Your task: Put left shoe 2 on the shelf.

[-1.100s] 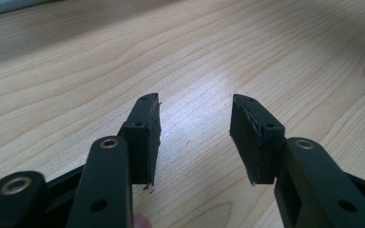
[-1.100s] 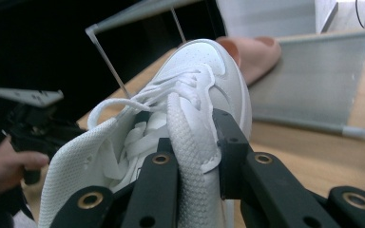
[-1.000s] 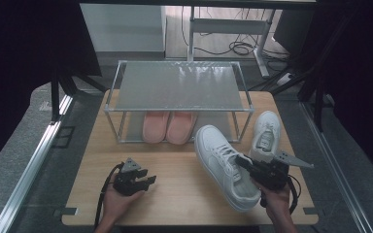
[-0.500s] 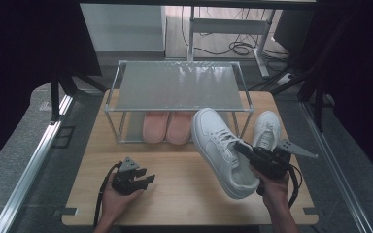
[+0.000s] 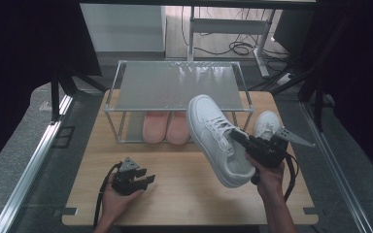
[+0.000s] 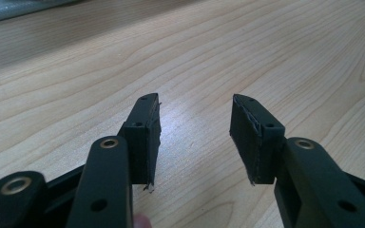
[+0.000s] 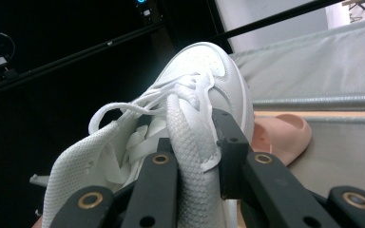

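- The right gripper (image 5: pixel 240 138) is clamped on the collar of a white sneaker (image 5: pixel 213 138), carrying it in the air above the right half of the wooden table (image 5: pixel 184 194).
- The sneaker's long axis runs from its heel by the right hand (image 5: pixel 267 174) up and away to the far left, and its toe hangs over the near right corner of the metal shoe rack (image 5: pixel 175 85).
- In my judgement the coming move turns on this: the rack's top shelf lies just beyond the toe, far and slightly left of the gripper, so the shoe would go forward and level out to sit flat.
- The right hand is much the nearer to the rack; the left gripper (image 5: pixel 143 179) sits low at the near left, jaws parted with nothing between them.
- A second white sneaker (image 5: pixel 267 124) rests on the table right of the rack, just beyond the right gripper.
- A pair of pink slippers (image 5: pixel 167 127) occupies the rack's lower level.
- The right gripper view shows what the high view cannot: the pads (image 7: pixel 230 137) pinch the mesh padding beside the tongue, laces (image 7: pixel 123 109) spilling loose, with a pink slipper (image 7: pixel 280 135) beyond.
- The left gripper view confirms its jaws stand apart over bare wood grain (image 6: pixel 195 57).
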The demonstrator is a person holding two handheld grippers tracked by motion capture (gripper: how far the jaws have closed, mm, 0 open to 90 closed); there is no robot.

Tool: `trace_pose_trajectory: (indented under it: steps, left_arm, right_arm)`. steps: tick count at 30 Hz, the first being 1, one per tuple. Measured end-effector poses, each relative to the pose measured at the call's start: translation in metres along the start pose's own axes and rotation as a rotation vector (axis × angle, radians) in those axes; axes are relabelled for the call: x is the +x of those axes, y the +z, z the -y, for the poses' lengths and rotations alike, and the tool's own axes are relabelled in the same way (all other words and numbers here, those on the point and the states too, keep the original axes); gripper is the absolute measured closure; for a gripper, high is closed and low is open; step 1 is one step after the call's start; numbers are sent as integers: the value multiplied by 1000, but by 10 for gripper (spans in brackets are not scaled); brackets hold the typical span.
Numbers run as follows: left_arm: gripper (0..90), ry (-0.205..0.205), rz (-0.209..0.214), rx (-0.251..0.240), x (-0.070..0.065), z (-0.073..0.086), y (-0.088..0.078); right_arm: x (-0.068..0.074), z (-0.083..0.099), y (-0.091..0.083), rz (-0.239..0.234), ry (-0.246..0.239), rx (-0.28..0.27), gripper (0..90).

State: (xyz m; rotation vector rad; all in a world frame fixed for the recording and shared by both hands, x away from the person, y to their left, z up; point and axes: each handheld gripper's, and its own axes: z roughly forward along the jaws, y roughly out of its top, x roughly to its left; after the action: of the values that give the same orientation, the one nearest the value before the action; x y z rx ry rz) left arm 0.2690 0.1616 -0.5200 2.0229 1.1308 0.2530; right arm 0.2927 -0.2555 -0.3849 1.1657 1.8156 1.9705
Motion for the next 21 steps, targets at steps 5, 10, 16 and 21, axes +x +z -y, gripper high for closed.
trace_pose_trajectory:
  steps: [5, 10, 16, 21]
  left_arm:
    - [545, 0, 0, 1, 0, 0, 1]
    - [545, -1, 2, 0, 0, 0, 0]
    - [545, -8, 2, -2, 1, 0, 0]
    - [545, -9, 4, -2, 1, 0, 0]
  right_arm:
    - [0, -10, 8, 5, 5, -22, 804]
    - [1, -20, 18, 7, 4, -36, 804]
    - [0, -32, 31, 15, 7, -48, 805]
    - [-2, -41, 43, 33, 8, -48, 805]
